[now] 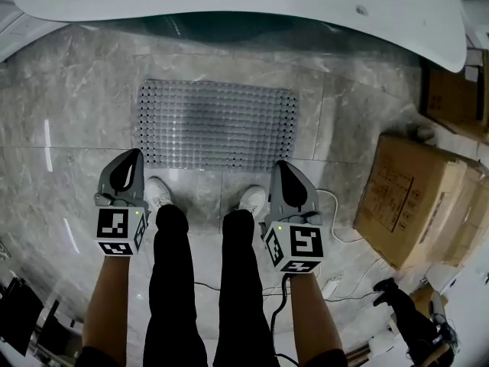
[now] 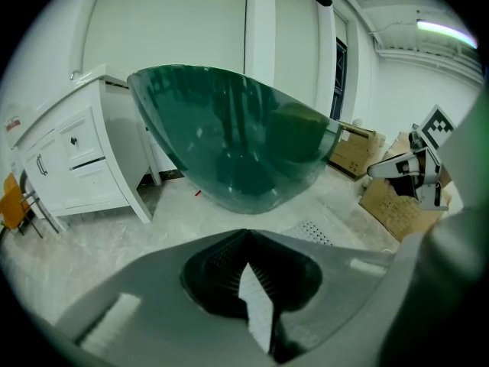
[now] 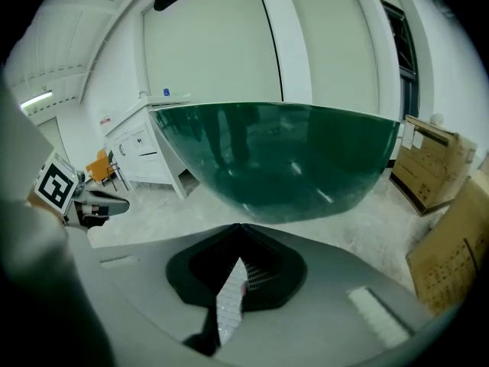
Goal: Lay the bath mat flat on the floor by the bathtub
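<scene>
As I read it, the laying step is done: the bath mat [image 1: 216, 125] lies spread on the marble floor [image 1: 76, 128], flat as far as I can see, with its long edge running alongside the bathtub [image 1: 229, 2] and a narrow strip of bare tile between them. The left tongs [image 1: 131, 157] and the right tongs [image 1: 281, 167] hang above the mat's near edge, one towards each near corner, apart from it. In each gripper view the jaws meet at the tips with nothing between them, so both are closed and empty. The person's shoes [image 1: 158, 192] stand just short of the mat. I judge that little is left, at most a check that no corner is curled and that the mat sits square to the tub. If a corner needed pressing I would open one pair and come down on that edge only, keeping clear of the cardboard boxes [image 1: 412, 197] on the right.
</scene>
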Available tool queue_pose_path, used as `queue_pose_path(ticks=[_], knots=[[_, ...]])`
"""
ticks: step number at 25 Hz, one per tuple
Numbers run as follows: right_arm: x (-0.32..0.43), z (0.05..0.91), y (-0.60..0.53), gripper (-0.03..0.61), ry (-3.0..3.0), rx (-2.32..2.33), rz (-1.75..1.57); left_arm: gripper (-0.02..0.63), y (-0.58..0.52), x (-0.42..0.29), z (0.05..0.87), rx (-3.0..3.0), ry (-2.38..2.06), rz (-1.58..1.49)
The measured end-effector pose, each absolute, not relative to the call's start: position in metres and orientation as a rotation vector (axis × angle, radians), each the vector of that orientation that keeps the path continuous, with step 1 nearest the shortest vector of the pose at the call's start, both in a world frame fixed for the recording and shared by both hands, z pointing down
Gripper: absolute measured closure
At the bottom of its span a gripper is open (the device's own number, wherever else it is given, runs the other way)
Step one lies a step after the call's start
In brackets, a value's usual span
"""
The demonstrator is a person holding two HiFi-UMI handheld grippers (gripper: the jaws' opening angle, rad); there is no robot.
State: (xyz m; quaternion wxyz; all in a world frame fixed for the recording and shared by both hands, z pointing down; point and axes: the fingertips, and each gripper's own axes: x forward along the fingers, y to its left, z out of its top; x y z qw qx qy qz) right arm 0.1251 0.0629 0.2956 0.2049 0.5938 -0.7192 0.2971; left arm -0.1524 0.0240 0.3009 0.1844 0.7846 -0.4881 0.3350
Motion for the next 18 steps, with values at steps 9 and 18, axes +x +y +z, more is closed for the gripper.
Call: queue_pose_path(ticks=[9,18], knots=[[0.128,0.259,0.078,0.551,-2.003,1.672,0.789,0.613,0.039,-0.136,0.270,2.248,-1.332,0.922],[0.129,0.187,0.065,0.553,-2.034,1.769,0.706,0.612,0.040,-0.111,0.195,2.322,-1.341,0.849]])
